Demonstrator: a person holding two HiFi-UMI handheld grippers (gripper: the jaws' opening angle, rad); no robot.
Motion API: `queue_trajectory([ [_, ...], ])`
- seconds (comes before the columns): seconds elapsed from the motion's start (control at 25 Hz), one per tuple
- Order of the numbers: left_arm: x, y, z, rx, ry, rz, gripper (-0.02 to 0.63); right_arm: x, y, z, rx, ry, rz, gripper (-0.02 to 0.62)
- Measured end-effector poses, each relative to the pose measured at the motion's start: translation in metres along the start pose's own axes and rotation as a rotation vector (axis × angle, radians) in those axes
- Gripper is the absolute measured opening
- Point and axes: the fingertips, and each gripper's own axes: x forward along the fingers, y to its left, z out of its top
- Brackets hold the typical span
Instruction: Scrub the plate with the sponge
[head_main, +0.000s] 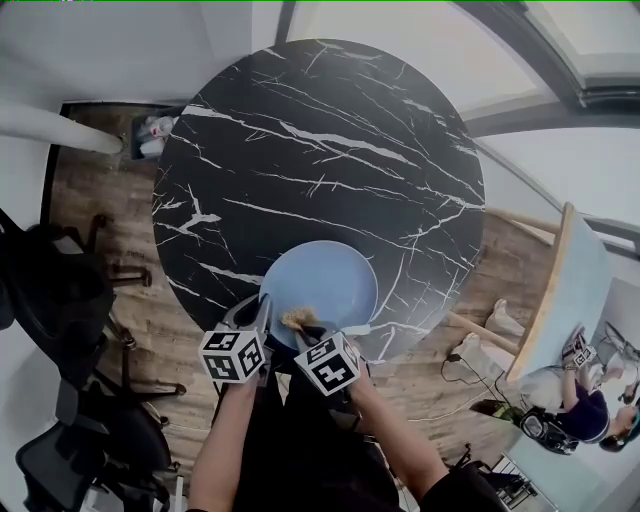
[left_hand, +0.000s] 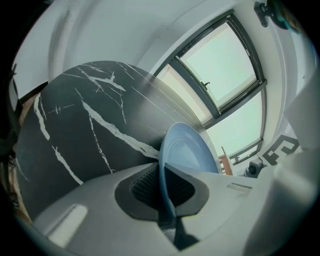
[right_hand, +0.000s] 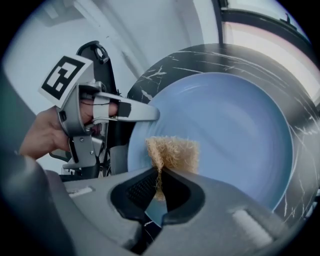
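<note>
A light blue plate (head_main: 325, 282) lies at the near edge of the round black marble table (head_main: 300, 130). My left gripper (head_main: 262, 322) is shut on the plate's near-left rim (left_hand: 166, 195), which runs edge-on between its jaws. My right gripper (head_main: 305, 325) is shut on a tan fibrous sponge (right_hand: 172, 154). The sponge (head_main: 298, 319) sits over the plate's near edge, close to the left gripper (right_hand: 150, 114). In the right gripper view the plate (right_hand: 230, 130) fills the middle.
Dark office chairs (head_main: 60, 300) stand on the wooden floor at the left. A second table (head_main: 565, 290) and a seated person (head_main: 590, 410) are at the right. Windows (left_hand: 225, 65) lie beyond the table.
</note>
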Motion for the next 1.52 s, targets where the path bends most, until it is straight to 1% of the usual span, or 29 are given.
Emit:
queue_trajectory([
  [0.28,0.001,0.0,0.0,0.004,0.003,-0.006,0.017,-0.019,-0.046,-0.021,0.098,0.0,-0.063,0.021],
  [0.44,0.001,0.0,-0.001,0.006,0.004,-0.007,0.017,-0.027,-0.064,-0.026,0.131,0.01,-0.077,0.021],
  [0.56,0.001,0.0,0.0,0.011,0.008,-0.005,0.017,-0.033,-0.079,-0.028,0.139,0.022,-0.111,0.021],
  [0.72,0.001,0.0,0.0,0.02,0.009,-0.004,0.017,-0.043,-0.102,-0.028,0.112,0.048,-0.186,0.021],
  [0.84,0.002,-0.001,0.001,0.027,0.013,-0.006,0.017,-0.051,-0.118,-0.021,0.094,0.052,-0.252,0.021],
  [0.88,0.004,-0.002,0.001,0.026,0.014,-0.006,0.019,-0.053,-0.124,-0.018,0.078,0.051,-0.287,0.021],
  [1.0,0.007,-0.004,0.003,0.026,0.009,0.006,0.023,-0.056,-0.139,-0.006,-0.015,0.045,-0.415,0.021],
  [1.04,0.008,-0.004,0.004,0.026,0.004,0.011,0.024,-0.056,-0.142,-0.003,-0.036,0.036,-0.441,0.021],
  [1.12,0.01,-0.004,0.007,0.025,-0.002,0.018,0.026,-0.058,-0.146,0.003,-0.045,-0.002,-0.464,0.021],
  [1.24,0.012,-0.006,0.008,0.057,0.007,0.02,0.033,-0.066,-0.147,0.012,-0.028,-0.092,-0.458,0.021],
  [1.28,0.012,-0.006,0.007,0.067,0.013,0.019,0.044,-0.071,-0.145,0.016,-0.022,-0.132,-0.448,0.021],
  [1.32,0.012,-0.006,0.007,0.073,0.017,0.017,0.073,-0.077,-0.142,0.02,-0.015,-0.177,-0.436,0.021],
  [1.36,0.01,-0.007,0.007,0.077,0.019,0.017,0.086,-0.084,-0.138,0.025,-0.007,-0.225,-0.423,0.021],
  [1.48,0.002,-0.009,0.009,0.093,0.021,0.01,0.12,-0.112,-0.122,0.037,0.023,-0.373,-0.383,0.021],
  [1.52,-0.002,-0.012,0.009,0.108,0.024,0.004,0.12,-0.123,-0.114,0.042,0.026,-0.425,-0.366,0.021],
])
